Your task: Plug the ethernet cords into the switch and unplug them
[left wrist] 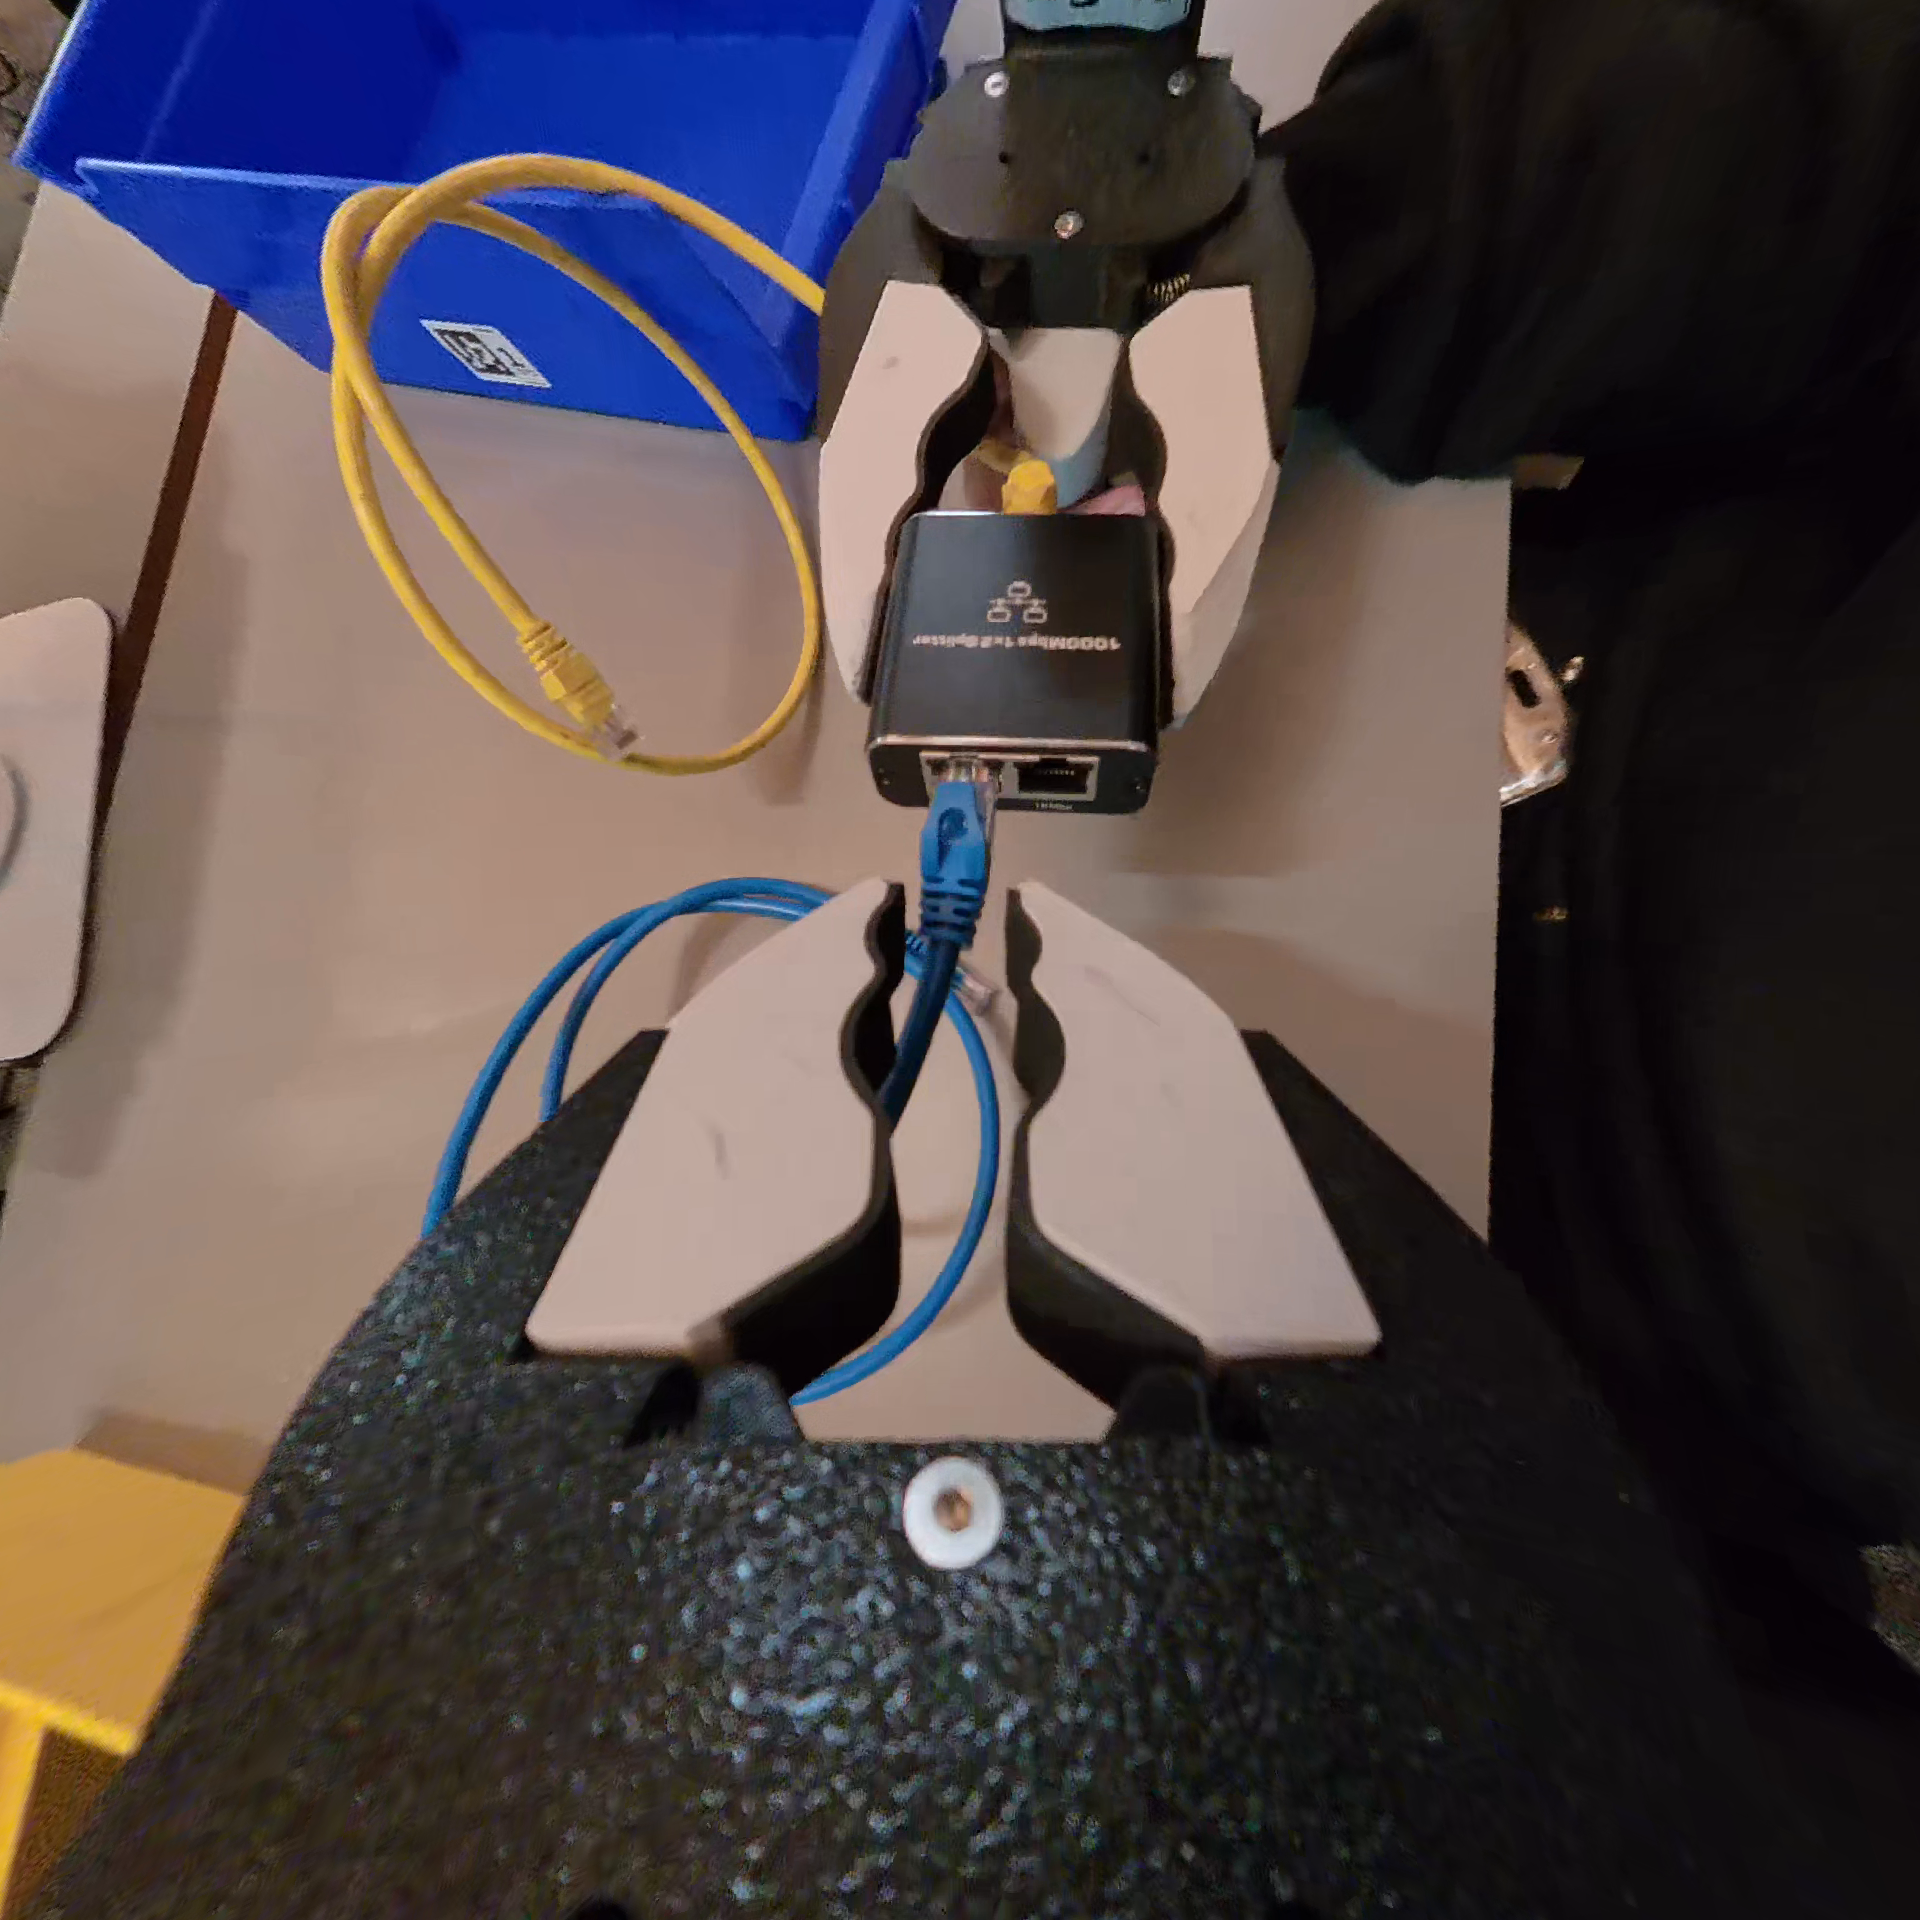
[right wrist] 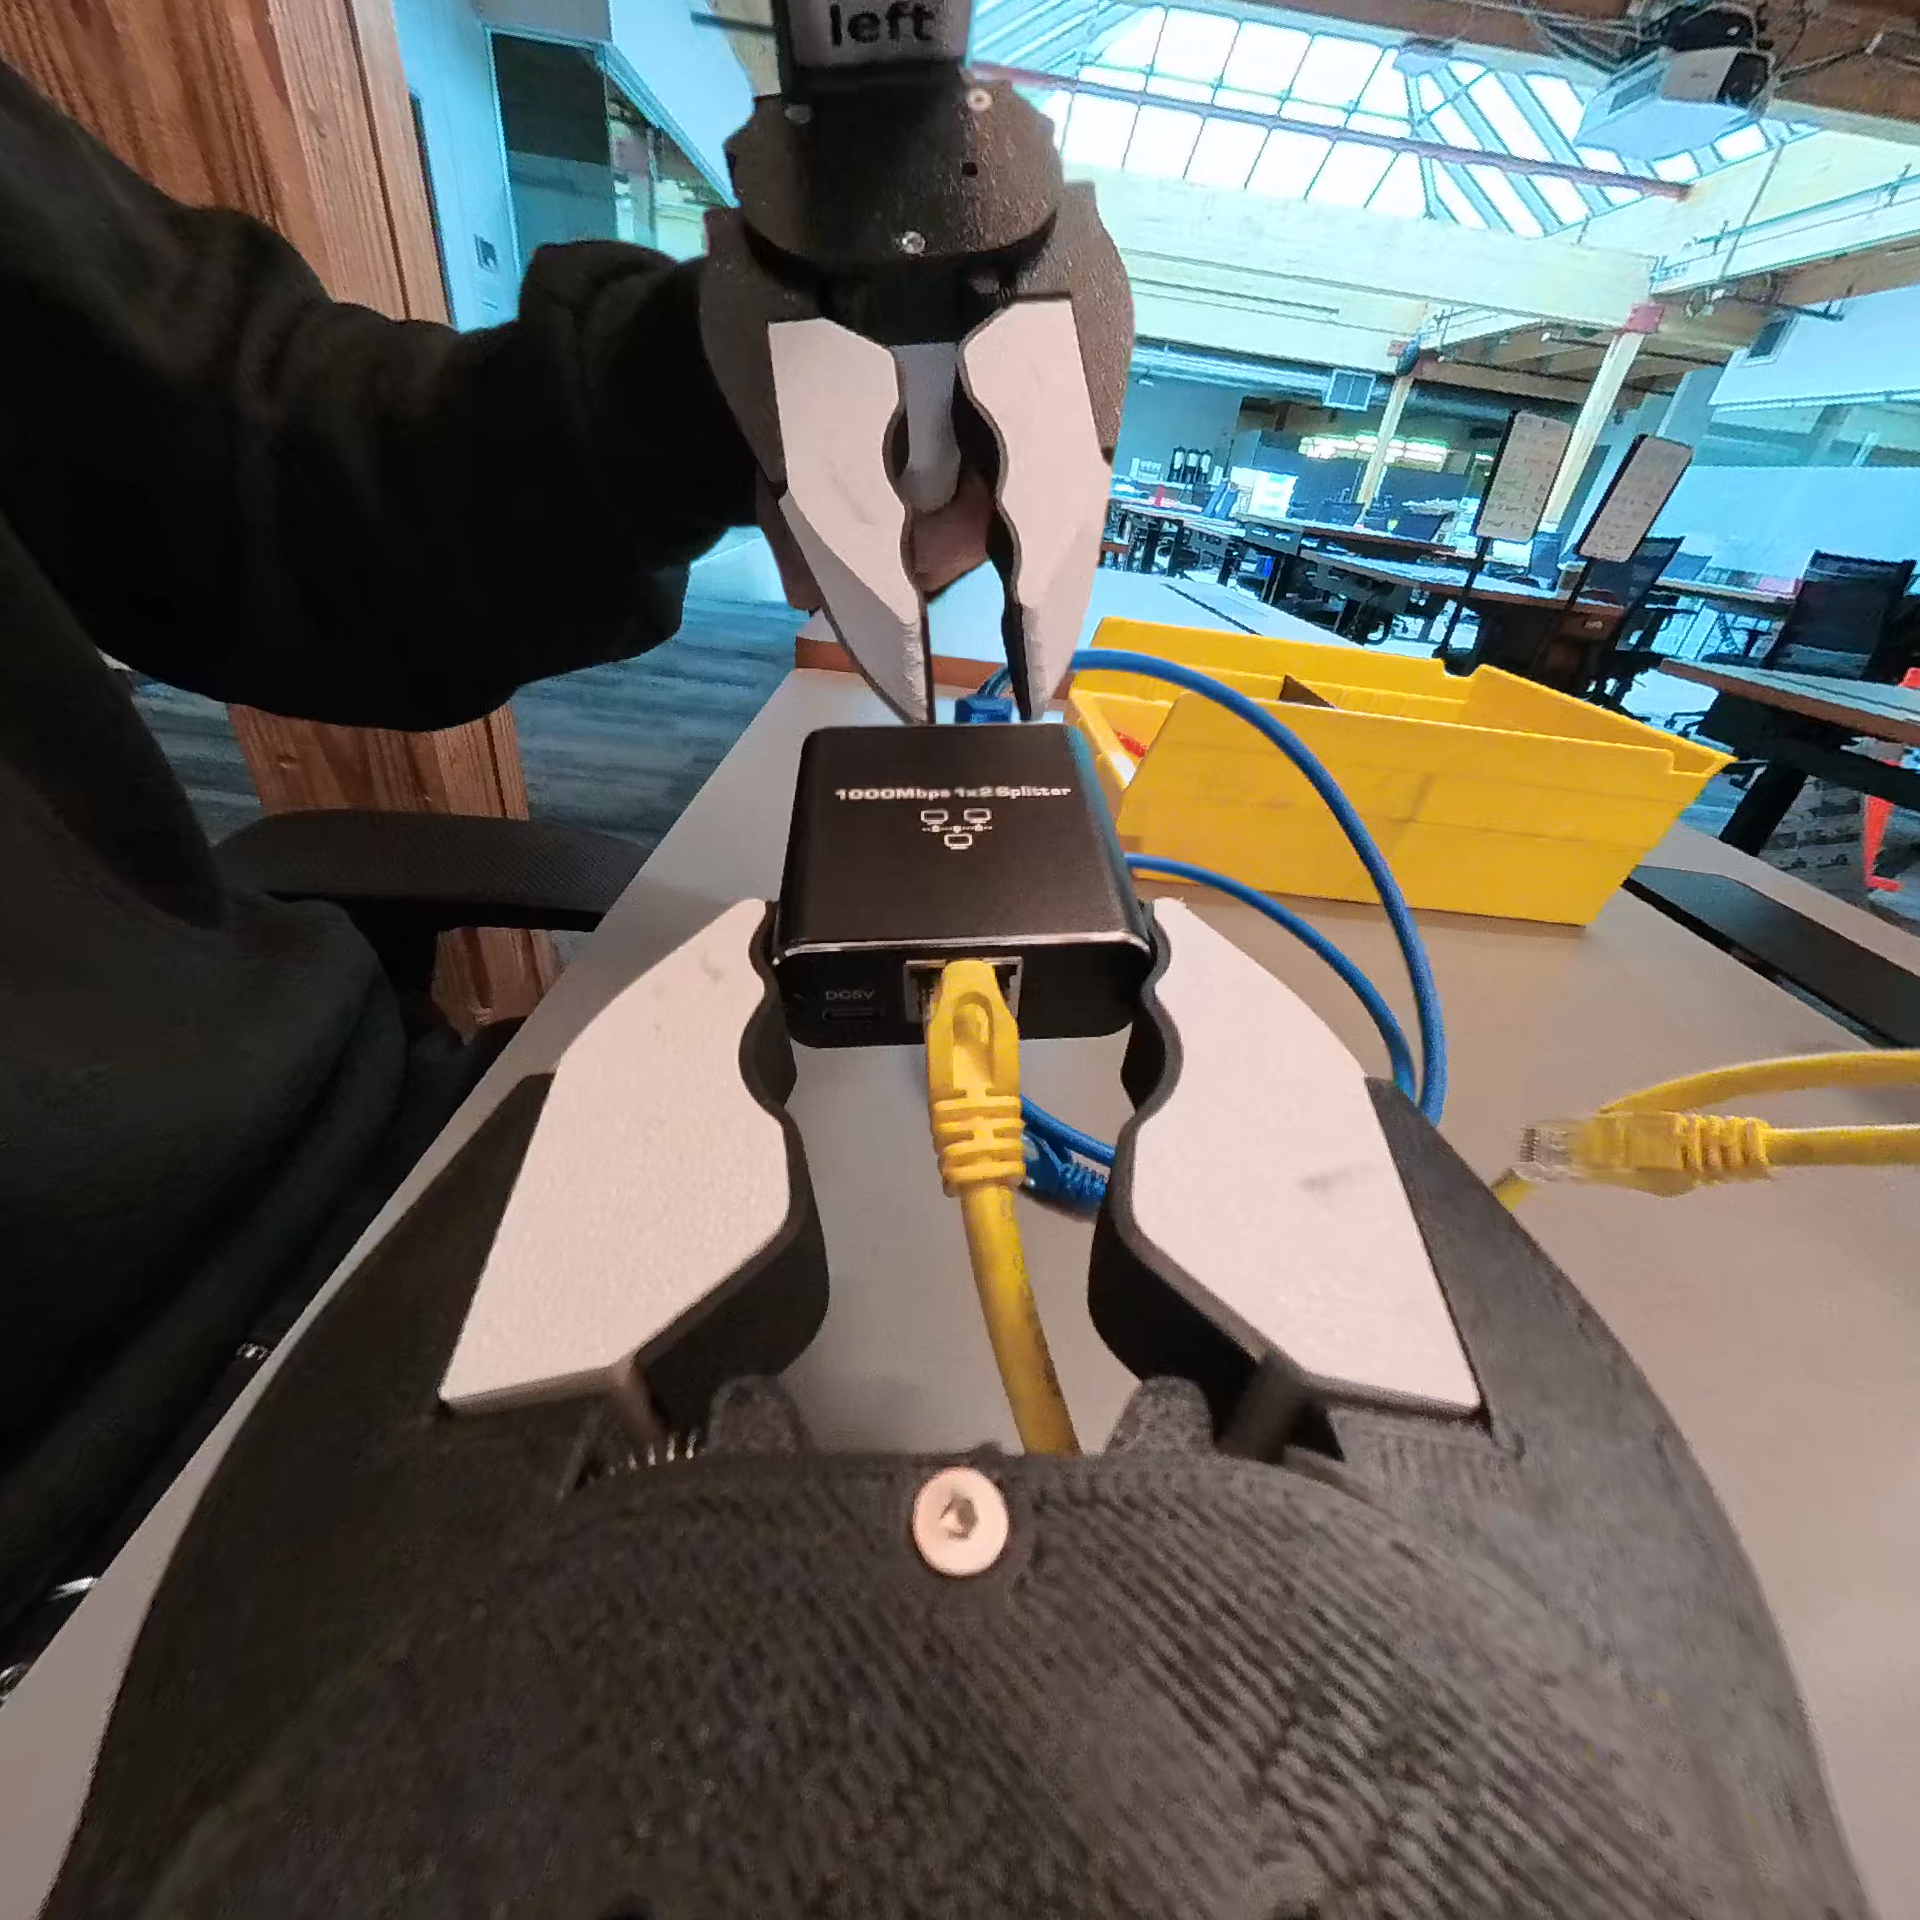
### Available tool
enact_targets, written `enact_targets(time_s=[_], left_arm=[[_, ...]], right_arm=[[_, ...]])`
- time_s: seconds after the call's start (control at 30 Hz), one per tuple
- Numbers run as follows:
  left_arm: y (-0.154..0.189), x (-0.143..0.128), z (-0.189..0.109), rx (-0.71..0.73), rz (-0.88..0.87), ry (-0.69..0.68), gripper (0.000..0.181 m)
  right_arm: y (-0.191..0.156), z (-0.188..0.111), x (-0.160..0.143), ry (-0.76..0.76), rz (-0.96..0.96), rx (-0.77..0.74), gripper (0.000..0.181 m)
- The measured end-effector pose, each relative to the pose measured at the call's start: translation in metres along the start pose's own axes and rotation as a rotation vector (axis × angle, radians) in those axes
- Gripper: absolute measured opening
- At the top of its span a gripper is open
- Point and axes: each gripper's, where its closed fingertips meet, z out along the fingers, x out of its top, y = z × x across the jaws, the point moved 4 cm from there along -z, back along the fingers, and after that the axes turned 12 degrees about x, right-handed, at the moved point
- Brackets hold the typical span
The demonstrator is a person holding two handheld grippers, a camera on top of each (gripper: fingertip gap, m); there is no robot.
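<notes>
- Switch (right wrist: 961,873) is sitting on the table (right wrist: 1662,1299), clamped by your right gripper (right wrist: 961,987), bracing it against cord forces.
- Your left gripper (left wrist: 951,904) is hanging partly open, gripping nothing, straddling the seated blue plug (left wrist: 954,842).
- Yellow plug (right wrist: 971,1070) is occupying the opposite port.

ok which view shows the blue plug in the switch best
The left wrist view: the blue plug sits seated in the switch. The right wrist view shows only a sliver of it behind the switch.
</notes>
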Motion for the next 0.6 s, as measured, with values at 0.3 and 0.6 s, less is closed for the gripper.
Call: enact_targets(time_s=[0.3, 0.6], left_arm=[[0.0053, -0.006, 0.0071, -0.034, 0.0, -0.051, 0.011], [0.0086, -0.0076, 0.0061, -0.026, 0.019, -0.052, 0.01]], right_arm=[[-0.0027, 0.0024, -0.0013, -0.023, -0.028, 0.007, 0.062], [-0.004, 0.0098, -0.008, -0.104, -0.027, 0.02, 0.062]])
